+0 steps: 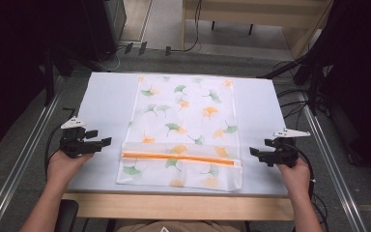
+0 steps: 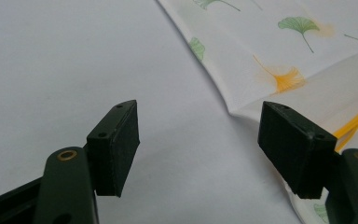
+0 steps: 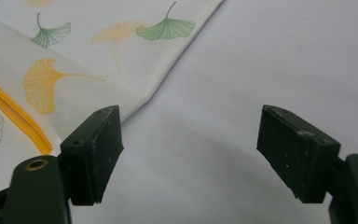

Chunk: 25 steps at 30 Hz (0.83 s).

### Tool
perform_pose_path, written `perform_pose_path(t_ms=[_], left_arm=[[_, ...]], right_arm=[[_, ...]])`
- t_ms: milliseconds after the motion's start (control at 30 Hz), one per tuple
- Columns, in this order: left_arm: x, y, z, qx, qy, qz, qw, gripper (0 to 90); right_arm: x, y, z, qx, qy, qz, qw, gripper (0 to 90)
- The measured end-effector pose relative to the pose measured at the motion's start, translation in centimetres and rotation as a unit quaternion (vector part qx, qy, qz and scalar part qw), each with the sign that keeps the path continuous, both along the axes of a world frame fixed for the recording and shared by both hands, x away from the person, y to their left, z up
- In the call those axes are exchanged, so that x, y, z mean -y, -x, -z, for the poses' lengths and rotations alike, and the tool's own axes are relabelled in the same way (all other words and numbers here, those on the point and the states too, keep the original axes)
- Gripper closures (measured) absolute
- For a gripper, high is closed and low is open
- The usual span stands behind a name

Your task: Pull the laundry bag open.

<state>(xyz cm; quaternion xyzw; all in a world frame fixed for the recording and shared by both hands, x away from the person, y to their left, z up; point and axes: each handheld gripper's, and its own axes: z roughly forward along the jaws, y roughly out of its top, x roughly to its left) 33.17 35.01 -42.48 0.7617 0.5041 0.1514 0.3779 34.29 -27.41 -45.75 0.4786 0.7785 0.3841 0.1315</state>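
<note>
1. High view, nearest to me: my left gripper sits on the table just left of the cloth, my right gripper just right of it, both pointing inward at the folded strip.
2. I see my left gripper with its jaws spread wide and nothing between them but bare table surface; the cloth's edge lies just beyond the far jaw.
3. My right gripper is likewise wide apart and empty, over the table, with the cloth's corner beside one jaw.
4. Between the grippers, the cloth's near end is folded over; an orange zipper line runs across the fold.
5. Farther off, the cloth, white with green and orange ginkgo leaves, lies flat and reaches the table's far edge.
6. Beyond the table I see cables on the floor.
</note>
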Motion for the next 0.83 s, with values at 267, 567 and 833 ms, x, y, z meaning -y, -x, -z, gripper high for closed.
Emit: perform_pose_path(t_ms=[267, 567, 833], left_arm=[[0.08, 0.01, 0.03, -0.004, -0.004, 0.003, 1.0, 29.8], [0.11, -0.06, 0.15, -0.01, -0.006, 0.003, 0.9999, 29.7], [-0.03, -0.18, 0.32, -0.014, -0.009, -0.006, 0.9998, 28.1]], right_arm=[[-0.11, -0.04, 0.11, -0.004, 0.005, 0.0, 1.0, 23.0], [-0.25, -0.18, 0.55, -0.024, 0.015, -0.006, 0.9996, 23.3], [-0.23, -0.18, 0.57, -0.022, 0.018, -0.007, 0.9996, 23.0]])
